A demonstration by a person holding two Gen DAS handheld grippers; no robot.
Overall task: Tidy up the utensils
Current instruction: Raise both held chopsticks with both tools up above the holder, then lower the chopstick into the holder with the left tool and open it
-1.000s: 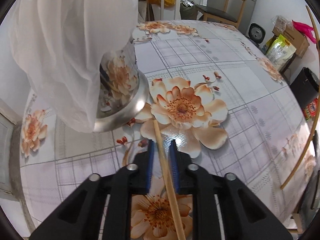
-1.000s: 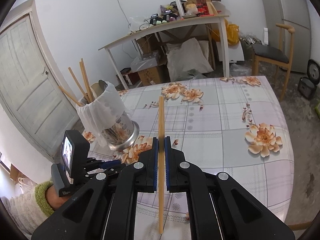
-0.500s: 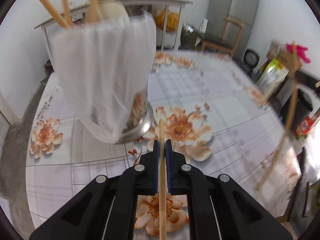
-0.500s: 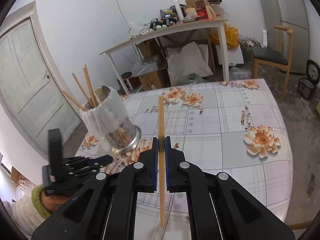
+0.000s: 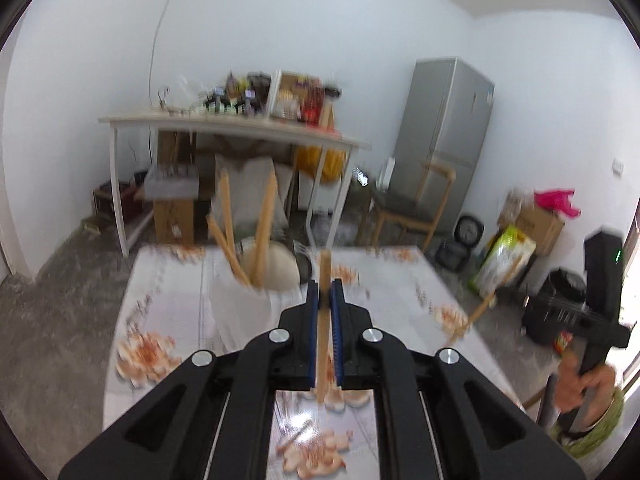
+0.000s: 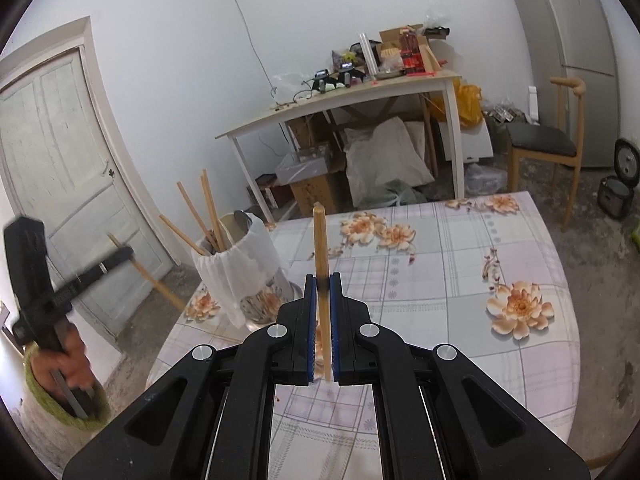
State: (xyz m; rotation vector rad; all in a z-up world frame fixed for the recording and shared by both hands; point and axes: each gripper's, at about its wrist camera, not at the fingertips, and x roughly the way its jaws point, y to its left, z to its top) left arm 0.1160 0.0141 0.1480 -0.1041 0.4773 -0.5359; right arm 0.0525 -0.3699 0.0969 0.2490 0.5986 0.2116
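Left wrist view: a pale wooden chopstick (image 5: 323,300) stands clamped between the blue pads of the left gripper (image 5: 325,292), which has risen from low beside the holder, where it closed on the stick, to above the holder's rim. The shiny metal utensil holder draped in white cloth (image 5: 256,300) sits just left of and below the stick's tip, with several more wooden chopsticks (image 5: 262,232) leaning out of it. From this height, the next step is probably lowering the stick into the opening.

In the right wrist view, the right gripper (image 6: 322,292) is likewise clenched on a second wooden chopstick (image 6: 321,248), upright, over the round table with the floral tablecloth (image 6: 460,280), as it was a second ago. The holder (image 6: 240,276) stands near the table's left edge, and the left gripper (image 6: 80,276) appears beside it, smeared by motion.

The left view is heavily blurred; the holder's rim and contents are hard to make out. The lower ends of both held chopsticks are cut off behind the gripper bodies.
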